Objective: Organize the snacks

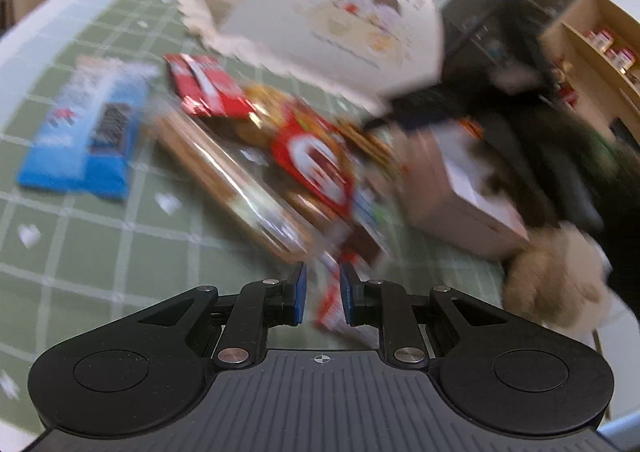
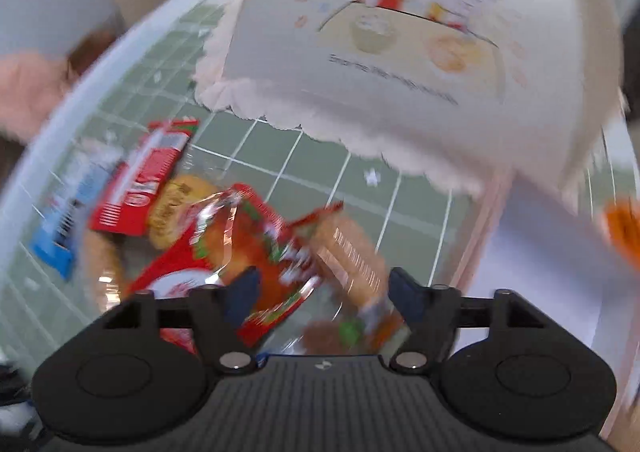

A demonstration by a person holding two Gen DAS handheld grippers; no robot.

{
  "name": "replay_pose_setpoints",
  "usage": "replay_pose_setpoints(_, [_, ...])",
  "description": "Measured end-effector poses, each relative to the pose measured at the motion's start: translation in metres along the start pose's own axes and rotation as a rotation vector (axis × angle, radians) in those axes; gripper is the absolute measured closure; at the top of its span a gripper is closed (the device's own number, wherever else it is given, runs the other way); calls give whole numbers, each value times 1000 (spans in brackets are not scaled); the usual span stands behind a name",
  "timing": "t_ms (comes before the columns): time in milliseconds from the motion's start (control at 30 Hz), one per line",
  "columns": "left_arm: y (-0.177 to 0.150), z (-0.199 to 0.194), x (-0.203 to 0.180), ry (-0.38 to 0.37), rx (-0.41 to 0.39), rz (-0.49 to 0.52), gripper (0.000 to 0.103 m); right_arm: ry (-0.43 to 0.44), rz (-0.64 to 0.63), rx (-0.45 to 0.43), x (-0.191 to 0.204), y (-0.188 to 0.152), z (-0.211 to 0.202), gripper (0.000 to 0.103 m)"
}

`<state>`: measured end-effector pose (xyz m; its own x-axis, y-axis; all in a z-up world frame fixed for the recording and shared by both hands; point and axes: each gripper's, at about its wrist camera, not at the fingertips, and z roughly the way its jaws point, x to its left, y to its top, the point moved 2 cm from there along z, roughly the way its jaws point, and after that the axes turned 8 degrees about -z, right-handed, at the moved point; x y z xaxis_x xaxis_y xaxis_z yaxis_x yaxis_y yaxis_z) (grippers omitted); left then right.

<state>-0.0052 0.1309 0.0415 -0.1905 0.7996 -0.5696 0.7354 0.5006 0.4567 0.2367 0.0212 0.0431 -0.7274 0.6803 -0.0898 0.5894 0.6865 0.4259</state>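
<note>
Red and clear wrappers make up the snack pile [image 1: 280, 156], heaped on the table just in front of my grippers, with a blue packet [image 1: 84, 132] lying apart from it. My left gripper [image 1: 323, 292] is clamped tight on the edge of a thin red-and-white wrapper. My right gripper [image 2: 320, 292] hangs over the pile with its jaws spread and nothing pinched between them. I'd say sorting has barely begun: nearly everything still lies loose, and the white cartoon-printed box [image 2: 400, 52] appears tipped up above the heap. Underneath is a green checked tablecloth [image 1: 100, 244]; wooden shelves [image 1: 600, 52] stand beyond.
</note>
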Motion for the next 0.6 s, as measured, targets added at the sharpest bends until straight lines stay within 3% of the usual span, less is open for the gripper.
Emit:
replay_pose_setpoints(133, [-26,5,-20,-96,97,51,82,-98,-77,68,-6,18,42,34])
replay_pose_setpoints(167, [-31,7,-23,-98,114,64,82,-87,-49,78,-9,20,47,43])
replay_pose_setpoints(200, [-36,9,-26,-97,130,78,82,-54,-9,85,-12,18,48,51])
replay_pose_setpoints(400, [-50,26,-30,-89,204,102,82,102,100,86,0,-24,15,60])
replay_pose_setpoints(500, [-49,34,-34,-52,213,138,82,219,139,78,12,-61,-7,64])
replay_pose_setpoints(600, [-44,40,-37,38,195,195,82,262,198,67,10,-96,-27,66])
